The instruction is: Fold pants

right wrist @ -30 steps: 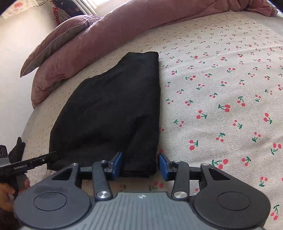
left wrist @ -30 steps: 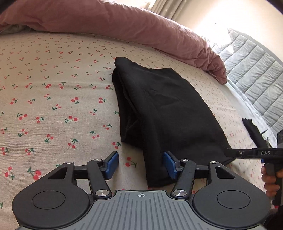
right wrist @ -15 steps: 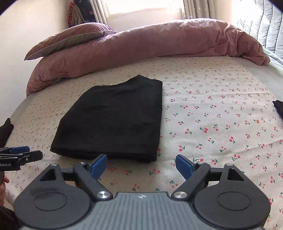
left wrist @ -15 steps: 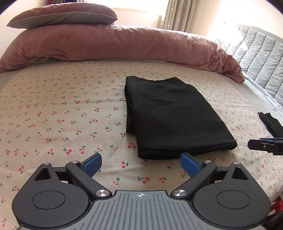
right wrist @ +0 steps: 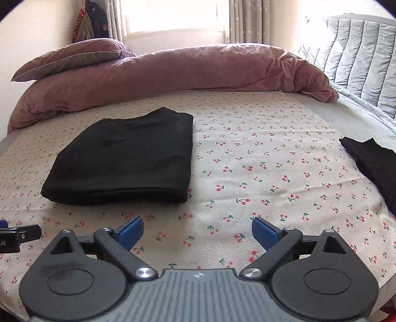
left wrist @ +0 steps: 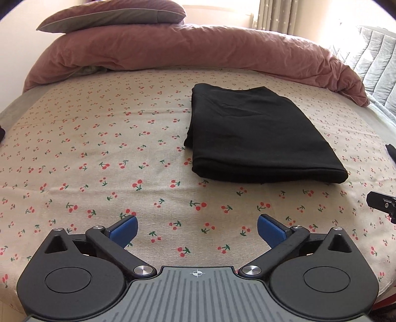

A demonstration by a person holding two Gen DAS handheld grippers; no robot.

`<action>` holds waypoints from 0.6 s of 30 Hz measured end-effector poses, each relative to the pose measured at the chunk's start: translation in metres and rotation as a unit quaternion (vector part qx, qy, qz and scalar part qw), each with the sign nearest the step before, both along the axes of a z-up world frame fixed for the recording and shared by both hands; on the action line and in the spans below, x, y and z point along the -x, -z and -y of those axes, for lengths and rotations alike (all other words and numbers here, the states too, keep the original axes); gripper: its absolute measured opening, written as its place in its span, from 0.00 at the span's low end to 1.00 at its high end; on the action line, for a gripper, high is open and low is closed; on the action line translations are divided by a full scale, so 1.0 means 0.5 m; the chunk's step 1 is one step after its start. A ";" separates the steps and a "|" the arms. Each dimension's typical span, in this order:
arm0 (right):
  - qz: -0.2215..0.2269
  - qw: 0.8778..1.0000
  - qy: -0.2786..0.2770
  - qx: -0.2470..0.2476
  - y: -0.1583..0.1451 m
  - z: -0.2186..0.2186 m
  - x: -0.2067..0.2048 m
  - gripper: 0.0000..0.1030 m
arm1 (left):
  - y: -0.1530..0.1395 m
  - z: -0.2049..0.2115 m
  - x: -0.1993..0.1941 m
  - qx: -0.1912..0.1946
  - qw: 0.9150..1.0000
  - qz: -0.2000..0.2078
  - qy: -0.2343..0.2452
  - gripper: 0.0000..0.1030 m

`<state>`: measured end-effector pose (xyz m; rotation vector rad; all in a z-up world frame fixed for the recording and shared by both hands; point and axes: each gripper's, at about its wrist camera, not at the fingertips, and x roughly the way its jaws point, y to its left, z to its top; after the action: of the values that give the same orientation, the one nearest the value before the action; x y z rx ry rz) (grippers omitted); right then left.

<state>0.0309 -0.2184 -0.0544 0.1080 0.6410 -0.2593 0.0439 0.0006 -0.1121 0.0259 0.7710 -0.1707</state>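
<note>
The black pants (left wrist: 257, 138) are lying folded into a thick rectangle on the bed's cherry-print sheet (left wrist: 99, 153), flat and with nothing touching them. In the left wrist view they are sitting right of centre and farther off than the gripper; in the right wrist view the same bundle (right wrist: 126, 158) is sitting left of centre, its folded edge facing the camera. The left gripper (left wrist: 196, 229) is hovering over bare sheet near the bed's front edge, its jaws having just been opening and now standing spread wide, with only the printed fabric showing between the blue pads (left wrist: 123, 229). The right gripper (right wrist: 196, 230) is doing the same a little to the right, its jaws also having just been opening and now splayed apart with nothing between them. Each gripper is peeking into the other's view: the tip of the right one is showing at the right edge of the left wrist view, and the left one's tip at the left edge of the right wrist view. A rumpled pink duvet (left wrist: 188, 52) is stretching across the far side of the bed, with a pillow (left wrist: 111, 14) resting on its left end. A quilted grey headboard (right wrist: 356, 59) is rising at the far right. Another dark garment (right wrist: 373, 161) is lying at the right edge of the bed, well apart from the pants.
</note>
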 end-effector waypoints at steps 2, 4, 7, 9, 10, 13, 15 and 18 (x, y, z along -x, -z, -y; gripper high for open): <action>0.001 1.000 -0.001 0.008 0.000 -0.010 0.005 0.94 | 0.000 0.001 0.004 -0.003 1.000 -0.001 -0.006 1.00; 0.003 1.000 -0.005 0.008 0.001 -0.021 0.007 0.95 | 0.001 0.003 0.007 -0.007 1.000 -0.001 -0.010 1.00; 0.005 1.000 -0.011 -0.005 0.007 -0.038 0.011 0.95 | 0.002 0.003 0.015 -0.015 1.000 0.001 -0.009 1.00; 0.001 1.000 -0.019 -0.011 0.008 -0.050 0.010 0.95 | 0.000 0.003 0.022 -0.020 1.000 0.007 -0.012 1.00; 0.002 1.000 -0.022 -0.008 0.007 -0.055 0.011 0.95 | 0.000 0.002 0.023 -0.021 1.000 0.010 -0.015 1.00; 0.008 1.000 -0.017 0.012 0.006 -0.062 0.014 0.97 | -0.004 -0.003 0.023 -0.024 0.999 0.020 -0.029 1.00; 0.014 0.999 -0.003 0.029 0.007 -0.060 0.018 0.98 | -0.006 -0.005 0.024 -0.025 0.999 0.024 -0.035 1.00; 0.011 0.999 0.015 0.046 0.015 -0.054 0.020 0.98 | -0.006 -0.009 0.025 -0.019 0.999 0.024 -0.038 1.00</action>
<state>0.0211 -0.1916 -0.0620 0.0324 0.6054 -0.3147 0.0312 0.0053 -0.1093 0.0363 0.7271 -0.0820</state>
